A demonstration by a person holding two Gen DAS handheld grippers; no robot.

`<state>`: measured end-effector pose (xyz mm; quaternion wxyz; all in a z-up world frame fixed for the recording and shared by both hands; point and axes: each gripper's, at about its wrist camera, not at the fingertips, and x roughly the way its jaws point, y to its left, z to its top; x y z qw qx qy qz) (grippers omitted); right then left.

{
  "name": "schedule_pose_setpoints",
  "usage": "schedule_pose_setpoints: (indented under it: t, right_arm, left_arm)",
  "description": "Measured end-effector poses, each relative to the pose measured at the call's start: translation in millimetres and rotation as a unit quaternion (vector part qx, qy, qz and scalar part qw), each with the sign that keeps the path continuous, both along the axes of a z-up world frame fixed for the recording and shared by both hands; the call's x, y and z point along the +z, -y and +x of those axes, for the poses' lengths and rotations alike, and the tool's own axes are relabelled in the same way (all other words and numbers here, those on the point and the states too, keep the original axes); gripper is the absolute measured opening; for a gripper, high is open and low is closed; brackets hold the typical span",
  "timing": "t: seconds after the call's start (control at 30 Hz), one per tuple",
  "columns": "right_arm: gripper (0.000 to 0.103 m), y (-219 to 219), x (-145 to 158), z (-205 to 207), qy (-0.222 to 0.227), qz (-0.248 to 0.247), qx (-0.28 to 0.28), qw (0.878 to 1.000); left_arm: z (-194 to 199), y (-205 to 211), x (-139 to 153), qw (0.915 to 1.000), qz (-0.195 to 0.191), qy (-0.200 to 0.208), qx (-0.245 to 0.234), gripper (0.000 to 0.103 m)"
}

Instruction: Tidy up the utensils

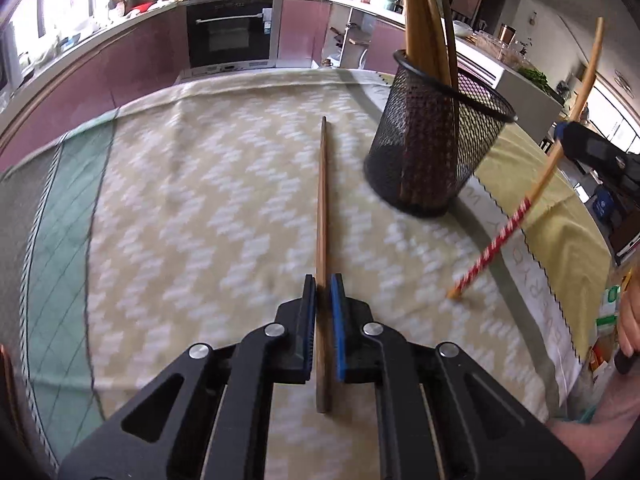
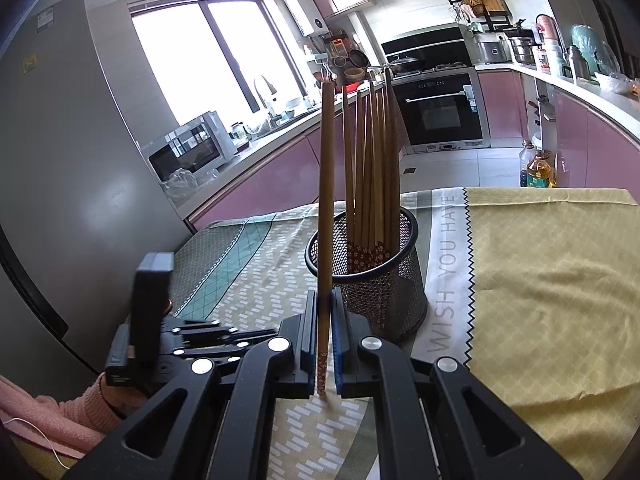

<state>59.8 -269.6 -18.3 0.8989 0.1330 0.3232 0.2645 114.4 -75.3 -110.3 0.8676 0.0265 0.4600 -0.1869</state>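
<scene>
A plain brown chopstick (image 1: 322, 200) lies flat on the patterned tablecloth (image 1: 200, 200), pointing away from me. My left gripper (image 1: 323, 280) is shut on its near part, low over the cloth. A black mesh holder (image 1: 432, 140) (image 2: 384, 280) stands just beyond, with several chopsticks upright in it. My right gripper (image 2: 324, 300) is shut on a chopstick with a red patterned end (image 2: 326, 180) (image 1: 516, 220). That chopstick stands nearly upright in front of the holder, its patterned tip touching the cloth.
A yellow cloth (image 2: 540, 280) covers the right side of the table. A person's pink sleeve (image 2: 60, 412) and the left gripper's body (image 2: 152, 320) are at the left. Kitchen counters and an oven (image 2: 440, 108) lie beyond the table's far edge.
</scene>
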Motion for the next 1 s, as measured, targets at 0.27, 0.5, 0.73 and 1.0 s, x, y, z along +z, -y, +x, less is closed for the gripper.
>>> schedule_pose_setpoints:
  t: [0.27,0.5,0.73,1.0]
  right_arm:
    - [0.006,-2,1,1,0.001,0.000,0.007,1.000]
    - [0.006,-2,0,2,-0.001,-0.002,0.006,1.000]
    - [0.006,-1,-2,7,-0.004,-0.001,0.005,1.000]
    - [0.006,-1,-3,10,-0.007,-0.002,0.009,1.000]
  left_arm:
    - [-2,0,14,0.9995,0.017,0.024,-0.008,0.023]
    - [32,30,11,0.9985,0.041,0.032,-0.019,0.025]
    - [49,38,1,0.9981,0.055,0.025,-0.013,0.025]
    - [51,40,0,0.9982,0.051,0.030,-0.012,0.008]
